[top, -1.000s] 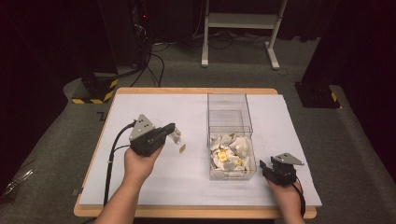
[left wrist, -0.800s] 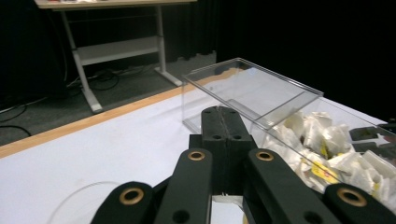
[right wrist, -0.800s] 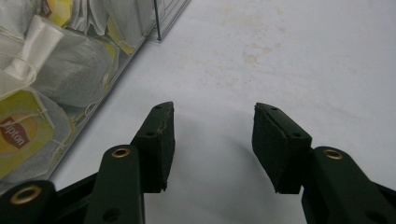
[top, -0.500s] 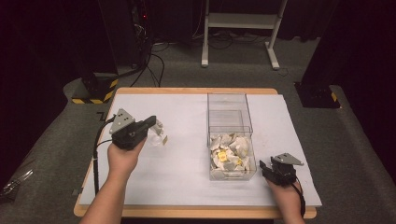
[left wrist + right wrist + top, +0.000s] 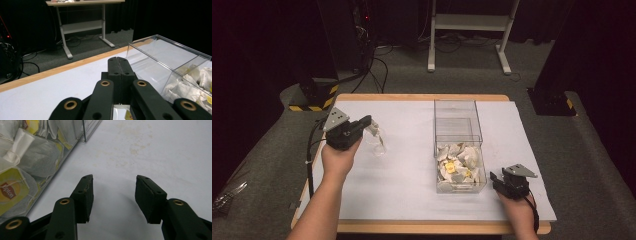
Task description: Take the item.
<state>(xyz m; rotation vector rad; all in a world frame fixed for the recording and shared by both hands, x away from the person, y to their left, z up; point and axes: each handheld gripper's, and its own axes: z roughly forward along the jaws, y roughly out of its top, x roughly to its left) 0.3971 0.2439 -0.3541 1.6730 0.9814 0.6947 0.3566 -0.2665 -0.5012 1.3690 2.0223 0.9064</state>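
From the high view, the clear plastic box (image 5: 459,145) stands right of the table's middle on the white table cover (image 5: 402,175), long side running near to far. A divider splits it: the far compartment sits bare, and the near compartment is packed with tea bags (image 5: 459,165), white sachets with a yellow tag showing among them. Over on the left, the left gripper (image 5: 373,127) hangs above the cover, well apart from the box, and a tea bag (image 5: 379,142) dangles from its tip, jaws pinched together on it. On the near right, the right gripper (image 5: 495,177) sits low just beside the box's near right corner, held in a hand (image 5: 518,210) at the table's edge.

Now the left gripper view: the two black jaws meet flat against each other at the tip (image 5: 118,62), fully closed. Down at the bottom edge, a scrap of pale sachet with a bit of yellow (image 5: 122,113) peeks out under the linkage. To the right, the clear box's wall (image 5: 160,62) rises, with white sachets heaped in the near end (image 5: 197,85).

And the right gripper view: jaws stand apart (image 5: 114,195), nothing between them but white cover (image 5: 150,150). At the left, the box's wall (image 5: 72,142) shows tea bags pressed against it, one carrying a yellow Lipton tag (image 5: 8,190).
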